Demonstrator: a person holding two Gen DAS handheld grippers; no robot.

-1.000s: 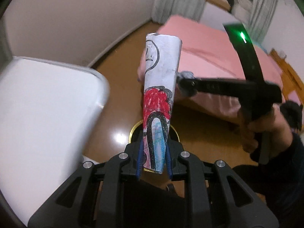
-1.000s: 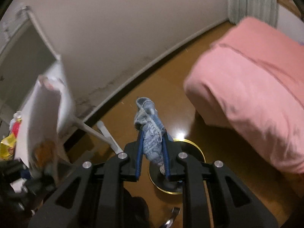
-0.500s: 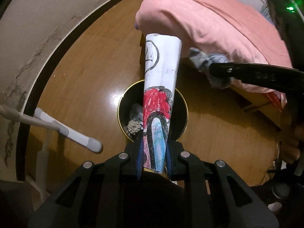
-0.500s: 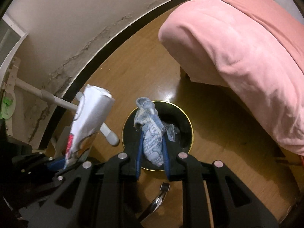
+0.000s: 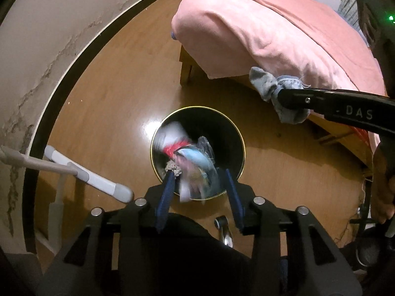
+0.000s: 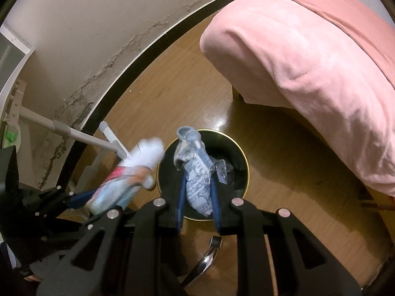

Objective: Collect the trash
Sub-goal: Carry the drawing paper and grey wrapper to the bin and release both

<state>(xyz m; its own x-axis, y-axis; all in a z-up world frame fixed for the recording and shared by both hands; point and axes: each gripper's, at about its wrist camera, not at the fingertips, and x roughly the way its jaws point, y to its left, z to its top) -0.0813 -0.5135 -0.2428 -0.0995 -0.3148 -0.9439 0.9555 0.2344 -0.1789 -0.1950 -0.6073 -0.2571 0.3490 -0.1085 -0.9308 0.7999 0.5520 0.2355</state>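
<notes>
A black round bin with a gold rim [image 5: 243,145] [image 6: 246,167] stands on the wooden floor, with some trash inside. My left gripper [image 5: 198,175] is open above the bin. The rolled drawing paper [image 5: 187,157] [image 6: 128,177] is blurred and falling loose between its blue fingers into the bin. My right gripper [image 6: 197,185] is shut on a crumpled blue-grey rag [image 6: 195,170] and holds it over the bin. The rag also shows in the left wrist view [image 5: 276,91], to the right of the bin.
A bed with a pink cover [image 5: 271,29] [image 6: 308,61] stands to the right of the bin. A white furniture leg and foot [image 5: 86,177] [image 6: 108,143] lie left of it by the wall. A metal pedal [image 5: 223,229] sits near the bin.
My left gripper has opened and the rolled paper has dropped from it toward the bin. Both grippers have tilted down over the bin. The right gripper still holds the rag.
</notes>
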